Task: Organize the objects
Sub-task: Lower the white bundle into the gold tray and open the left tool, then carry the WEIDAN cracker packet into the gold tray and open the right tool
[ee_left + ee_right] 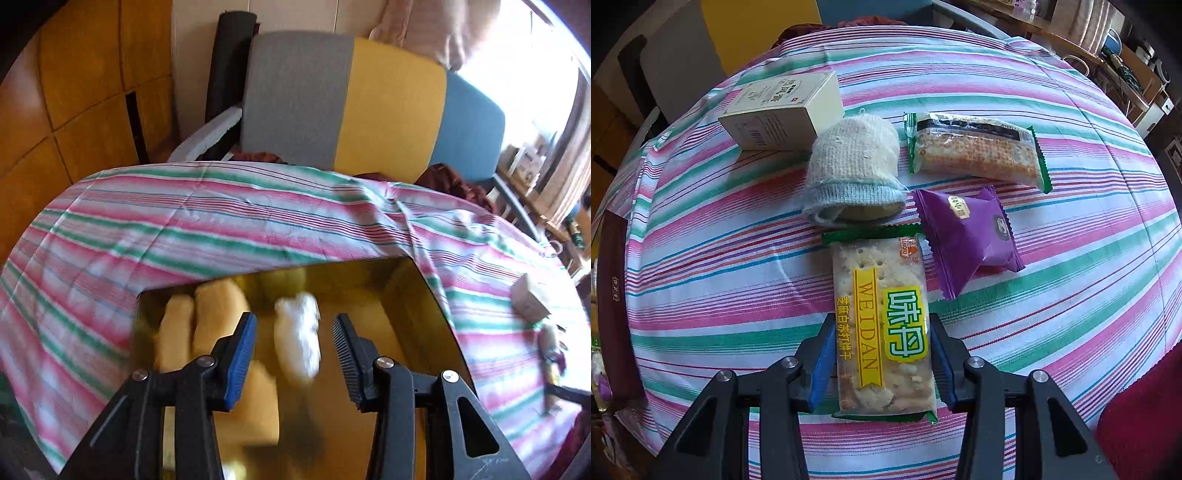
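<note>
The right tongs [882, 365] clamp the cracker packet [882, 325], its long axis running straight ahead toward the sock-wrapped cup [855, 173] on the striped bench [720, 280], while the left tongs [295, 350] hang part-open, empty, over what seems a golden box [413, 295].

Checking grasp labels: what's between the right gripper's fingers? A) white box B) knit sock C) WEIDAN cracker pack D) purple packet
C: in the right wrist view the right gripper has its pads pressed on both sides of the WEIDAN cracker pack.
</note>
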A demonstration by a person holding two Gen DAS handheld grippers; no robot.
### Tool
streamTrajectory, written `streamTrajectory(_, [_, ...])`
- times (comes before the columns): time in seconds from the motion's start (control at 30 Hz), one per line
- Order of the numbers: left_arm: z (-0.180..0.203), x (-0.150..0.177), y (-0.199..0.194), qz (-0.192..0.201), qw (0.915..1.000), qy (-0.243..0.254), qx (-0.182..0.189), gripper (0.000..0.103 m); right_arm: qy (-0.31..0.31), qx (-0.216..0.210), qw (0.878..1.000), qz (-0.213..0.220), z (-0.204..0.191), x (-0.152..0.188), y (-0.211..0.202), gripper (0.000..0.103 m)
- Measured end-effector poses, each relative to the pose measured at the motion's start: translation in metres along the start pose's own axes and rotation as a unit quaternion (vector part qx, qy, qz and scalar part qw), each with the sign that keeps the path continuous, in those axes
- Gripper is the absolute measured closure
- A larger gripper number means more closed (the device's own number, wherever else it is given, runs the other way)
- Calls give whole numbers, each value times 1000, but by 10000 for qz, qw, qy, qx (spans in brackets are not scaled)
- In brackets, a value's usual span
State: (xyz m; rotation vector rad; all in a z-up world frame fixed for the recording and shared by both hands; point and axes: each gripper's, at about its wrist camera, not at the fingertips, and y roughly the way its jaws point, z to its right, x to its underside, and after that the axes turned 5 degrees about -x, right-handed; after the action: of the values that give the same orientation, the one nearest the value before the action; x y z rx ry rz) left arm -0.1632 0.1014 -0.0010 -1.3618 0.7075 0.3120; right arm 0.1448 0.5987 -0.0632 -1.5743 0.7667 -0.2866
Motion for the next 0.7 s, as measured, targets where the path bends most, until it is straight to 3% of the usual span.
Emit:
streamTrajectory(0.27, [-22, 63, -46, 104, 9999, -122, -56, 52, -309, -470, 9984, 66, -13, 5, -17, 57])
streamTrajectory(0.3, [-28, 69, -48, 77, 9997, -200, -72, 52, -374, -543, 9978, 85, -20, 19, -21, 57])
streamTrajectory(0.5, [-53, 89, -57, 52, 9984, -548, -151, 52, -1085, -1087, 9874, 371, -145, 33, -57, 57])
streamTrajectory(0.7, [-73, 99, -69, 185, 9967, -766, -174, 52, -2197, -1763, 9590, 324, -317, 42, -67, 57])
